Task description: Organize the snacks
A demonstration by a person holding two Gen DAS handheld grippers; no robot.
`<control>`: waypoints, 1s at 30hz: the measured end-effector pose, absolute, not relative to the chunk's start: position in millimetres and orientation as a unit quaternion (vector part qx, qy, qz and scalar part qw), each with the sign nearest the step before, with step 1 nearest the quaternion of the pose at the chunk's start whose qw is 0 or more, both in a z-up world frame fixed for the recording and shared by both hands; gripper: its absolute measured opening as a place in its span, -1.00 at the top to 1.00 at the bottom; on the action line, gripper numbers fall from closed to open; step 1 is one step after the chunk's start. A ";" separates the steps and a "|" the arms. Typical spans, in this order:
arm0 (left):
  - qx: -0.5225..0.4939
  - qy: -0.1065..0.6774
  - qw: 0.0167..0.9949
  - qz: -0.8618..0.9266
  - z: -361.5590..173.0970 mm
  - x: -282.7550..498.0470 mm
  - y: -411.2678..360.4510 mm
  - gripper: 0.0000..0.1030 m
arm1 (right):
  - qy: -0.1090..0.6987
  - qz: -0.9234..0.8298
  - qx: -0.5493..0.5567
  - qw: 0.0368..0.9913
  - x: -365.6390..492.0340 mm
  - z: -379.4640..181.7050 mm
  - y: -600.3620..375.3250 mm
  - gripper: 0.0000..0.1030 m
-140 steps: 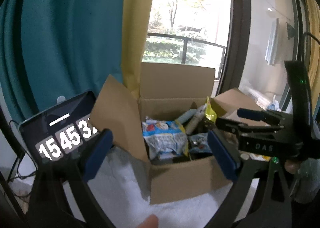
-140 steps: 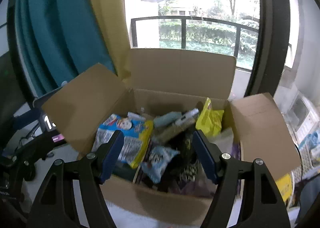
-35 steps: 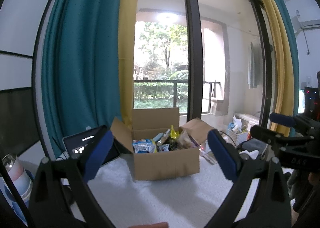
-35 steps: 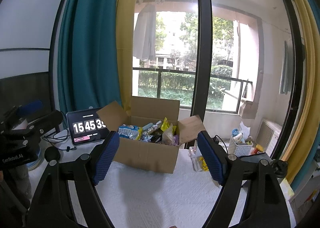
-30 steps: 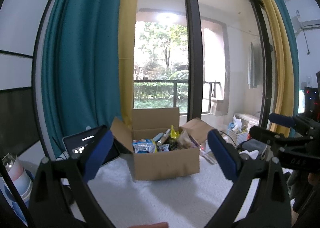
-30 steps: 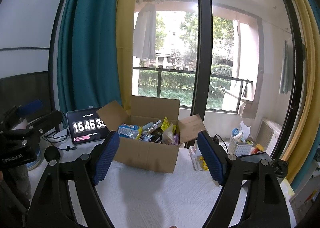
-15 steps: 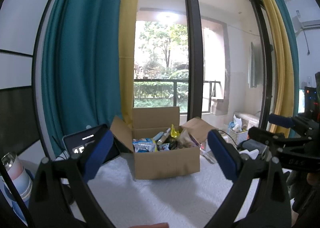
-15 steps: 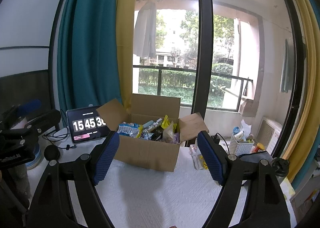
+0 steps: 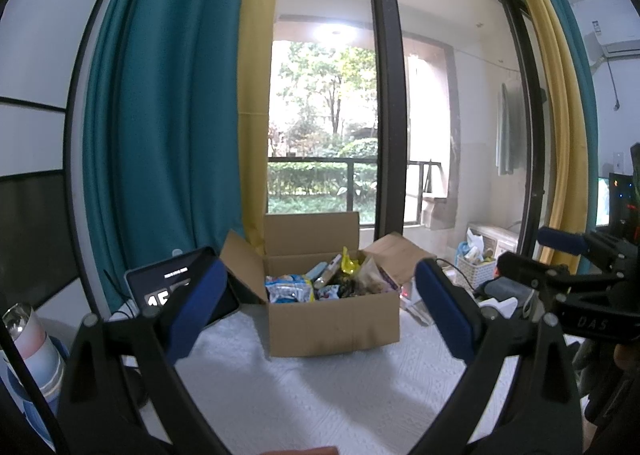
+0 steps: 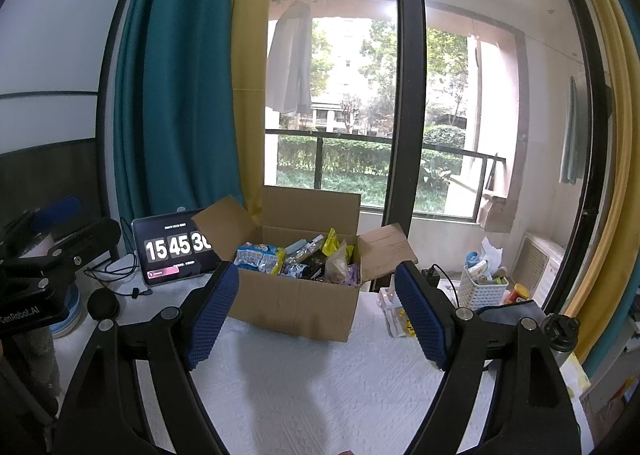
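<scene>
Right wrist view: right gripper spread wide, empty, short of the cardboard box; left gripper likewise.

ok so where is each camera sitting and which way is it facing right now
Left wrist: rides the left claw, facing the cardboard box and window; both open fingers show, the right claw at right.
Right wrist: rides the right claw, facing the box from slightly right; its open fingers show, the left claw at left.
Shared: box, snacks, tablet clock, white tablecloth.
</scene>
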State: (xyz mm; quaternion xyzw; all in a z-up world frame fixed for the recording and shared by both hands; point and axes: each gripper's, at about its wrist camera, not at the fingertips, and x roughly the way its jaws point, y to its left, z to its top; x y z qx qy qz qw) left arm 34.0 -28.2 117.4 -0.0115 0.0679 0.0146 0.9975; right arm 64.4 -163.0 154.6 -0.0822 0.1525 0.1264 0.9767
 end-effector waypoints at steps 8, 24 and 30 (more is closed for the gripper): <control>-0.012 0.072 0.997 0.014 116.7 35.0 -26.1 -0.88 | 0.154 0.126 -0.083 0.976 64.2 154.1 -163.4 -0.61; -0.013 0.071 0.997 0.014 117.2 35.9 -25.0 -0.88 | 0.157 0.124 -0.083 0.976 66.7 152.8 -164.6 -0.61; -0.013 0.074 0.997 0.013 117.3 37.3 -24.4 -0.88 | 0.159 0.125 -0.083 0.976 66.8 152.4 -165.1 -0.61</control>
